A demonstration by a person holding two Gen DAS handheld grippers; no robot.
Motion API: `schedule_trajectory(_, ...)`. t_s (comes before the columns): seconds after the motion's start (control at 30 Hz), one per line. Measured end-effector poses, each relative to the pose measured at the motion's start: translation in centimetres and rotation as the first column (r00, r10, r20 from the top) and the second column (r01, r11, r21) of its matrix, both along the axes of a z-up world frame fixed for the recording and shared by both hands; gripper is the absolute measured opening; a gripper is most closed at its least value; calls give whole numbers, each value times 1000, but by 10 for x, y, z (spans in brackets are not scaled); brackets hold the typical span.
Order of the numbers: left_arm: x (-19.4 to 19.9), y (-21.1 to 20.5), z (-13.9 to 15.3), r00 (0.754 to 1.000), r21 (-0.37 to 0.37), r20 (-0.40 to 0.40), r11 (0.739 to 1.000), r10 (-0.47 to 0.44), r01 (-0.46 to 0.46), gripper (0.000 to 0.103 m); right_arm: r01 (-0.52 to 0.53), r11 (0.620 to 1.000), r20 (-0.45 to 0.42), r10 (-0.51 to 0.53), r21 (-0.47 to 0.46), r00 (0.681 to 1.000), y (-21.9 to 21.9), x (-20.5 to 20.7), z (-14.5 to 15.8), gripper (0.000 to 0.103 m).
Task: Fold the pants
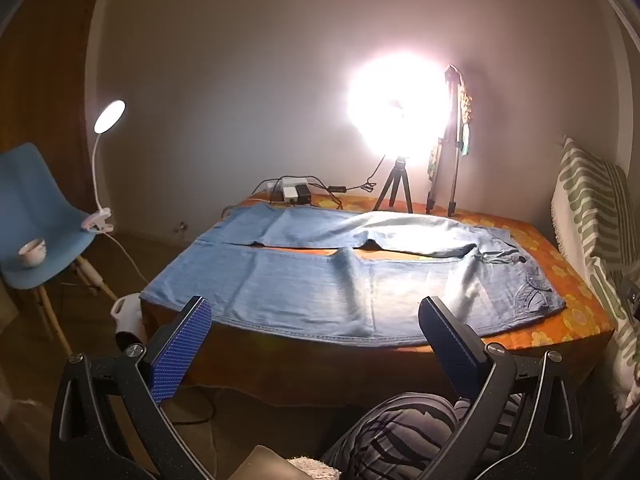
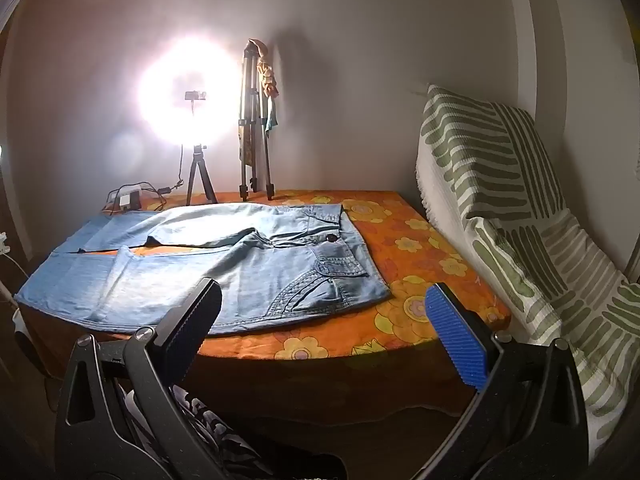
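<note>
A pair of light blue jeans [image 1: 320, 280] lies spread flat on a tabletop [image 2: 420, 240] covered with an orange flowered cloth. The waistband, with its dark button [image 2: 331, 237], lies toward the right edge of the tabletop, and the two legs run side by side toward the left edge, where the hems reach the edge. The nearer leg lies along the front edge of the tabletop; a narrow strip of orange cloth shows between the two legs.

The left gripper [image 1: 316, 316] hangs in front of the front edge, tilted downward, its fingers [image 1: 180, 344] spread wide and touching nothing; the near hem of the jeans shows between them in the view. The right gripper [image 2: 324, 312] is also held off the front edge, near the front right corner, its fingers [image 2: 456, 340] spread wide and empty, apart from the denim.

At the back edge a glaring ring light [image 1: 400, 108] stands on a small tripod [image 1: 396, 188], with a taller folded tripod [image 2: 254, 120] beside it and a power strip [image 1: 292, 194] toward the back left corner. A blue chair [image 1: 36, 216] carrying a clip lamp [image 1: 106, 120] stands left of the tabletop, and a striped green and white cushion [image 2: 500, 184] stands along its right edge.
</note>
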State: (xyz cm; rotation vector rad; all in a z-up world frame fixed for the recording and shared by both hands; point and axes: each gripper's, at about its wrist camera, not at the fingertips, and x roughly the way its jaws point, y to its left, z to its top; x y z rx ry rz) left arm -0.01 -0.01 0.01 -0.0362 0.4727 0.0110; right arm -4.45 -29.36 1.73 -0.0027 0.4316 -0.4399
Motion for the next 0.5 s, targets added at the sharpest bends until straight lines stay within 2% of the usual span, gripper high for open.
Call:
schedule_trajectory(0.17,1,1,0,1000,-5,-1,1000,1,-1,103,1,1000,-2,-1,-4,1000,3,1,1,103)
schedule_trajectory(0.37,2,23,2,1000,-19,0,1000,4,-4,103,3,1000,3,-3,-7,1000,0,0,-1,103)
schedule_trajectory(0.5,1,17,1,1000,-21,5,1000,19,-18,103,-3,1000,7,3,-14,1000,1,-2,1,103)
